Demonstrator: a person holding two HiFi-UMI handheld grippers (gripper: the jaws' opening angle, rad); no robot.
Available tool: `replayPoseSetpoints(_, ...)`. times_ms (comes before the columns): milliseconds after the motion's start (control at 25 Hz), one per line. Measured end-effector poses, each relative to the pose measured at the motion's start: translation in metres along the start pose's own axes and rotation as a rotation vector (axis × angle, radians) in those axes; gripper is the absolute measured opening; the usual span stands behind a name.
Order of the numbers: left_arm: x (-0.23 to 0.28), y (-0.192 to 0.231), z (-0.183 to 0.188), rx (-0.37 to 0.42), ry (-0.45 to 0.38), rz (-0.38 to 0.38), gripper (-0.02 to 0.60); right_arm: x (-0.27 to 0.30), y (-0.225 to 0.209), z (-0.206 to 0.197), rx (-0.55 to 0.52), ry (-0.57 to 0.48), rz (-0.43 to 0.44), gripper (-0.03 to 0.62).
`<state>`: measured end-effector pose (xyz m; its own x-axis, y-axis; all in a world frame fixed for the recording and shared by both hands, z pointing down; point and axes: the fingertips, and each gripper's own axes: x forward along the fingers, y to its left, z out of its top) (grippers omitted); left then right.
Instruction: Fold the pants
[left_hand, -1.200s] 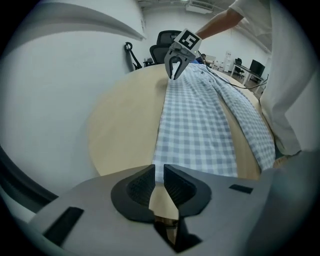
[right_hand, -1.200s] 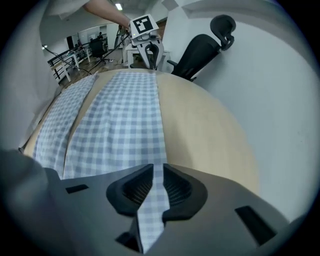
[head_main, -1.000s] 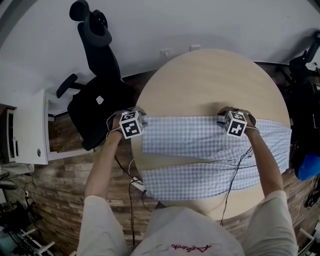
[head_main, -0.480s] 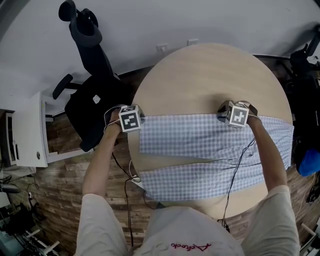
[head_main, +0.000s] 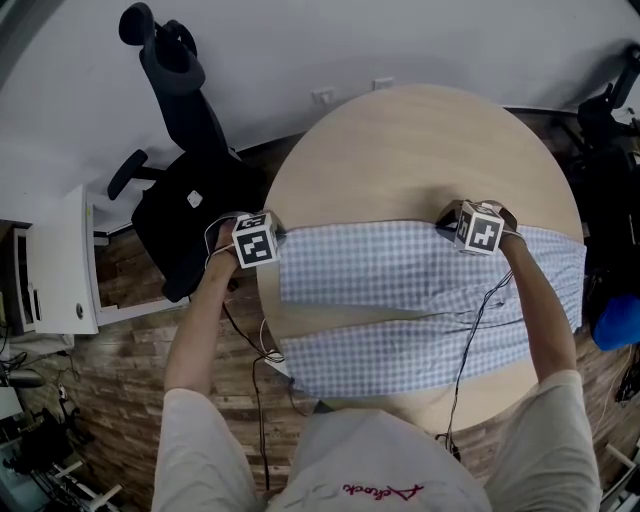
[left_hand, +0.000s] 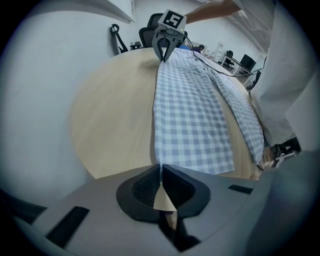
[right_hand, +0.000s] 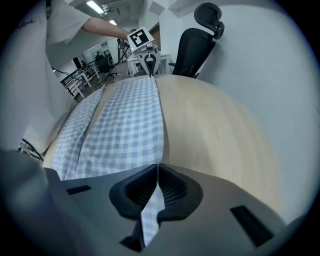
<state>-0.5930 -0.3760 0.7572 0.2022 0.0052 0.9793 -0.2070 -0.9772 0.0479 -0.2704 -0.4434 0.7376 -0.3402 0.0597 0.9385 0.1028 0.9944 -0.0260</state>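
From the head view, a round pale-wood table fills the middle of the room, set on a dark plank floor and close to a white wall. A black office chair stands off the table's left edge, with a white cabinet further left. The blue-and-white checked pants lie flat across the near half of the table, legs running left to right, the right end drooping over the rim. The left gripper sits at the far left corner of the upper leg, right at the table's edge. The right gripper is on the same far edge of the cloth, well to the right. A thin cable trails from the right arm over the cloth.

In the left gripper view, the left gripper's jaws are pressed together on the very corner of the pants, which stretch away along the bare tabletop to the other gripper at the far end. The white wall curves behind the table.

In the right gripper view, the right gripper's jaws have just been closing and now pinch a strip of checked cloth between the pads. The pants run along the table towards the left gripper, with the office chair against the wall behind it and desks in the room beyond.
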Motion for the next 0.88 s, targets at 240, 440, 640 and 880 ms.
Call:
replayPoseSetpoints(240,-0.034,-0.011,0.005,-0.033,-0.048,0.094,0.043,-0.037,0.016,0.013,-0.016,-0.056,-0.105,0.038)
replayPoseSetpoints(440,-0.068,-0.038,0.010,-0.048,-0.085,0.200,0.043,-0.069,0.049,0.023,-0.059,-0.084,-0.185,0.038)
replayPoseSetpoints(640,-0.091,-0.077,0.010,-0.065,-0.081,0.280,0.043,-0.094,0.088,0.028,-0.105,-0.104,-0.263,0.038)
replayPoseSetpoints(880,-0.110,-0.134,0.013,-0.096,-0.074,0.380,0.043,-0.111,0.146,0.026,-0.175,-0.110,-0.332,0.038)
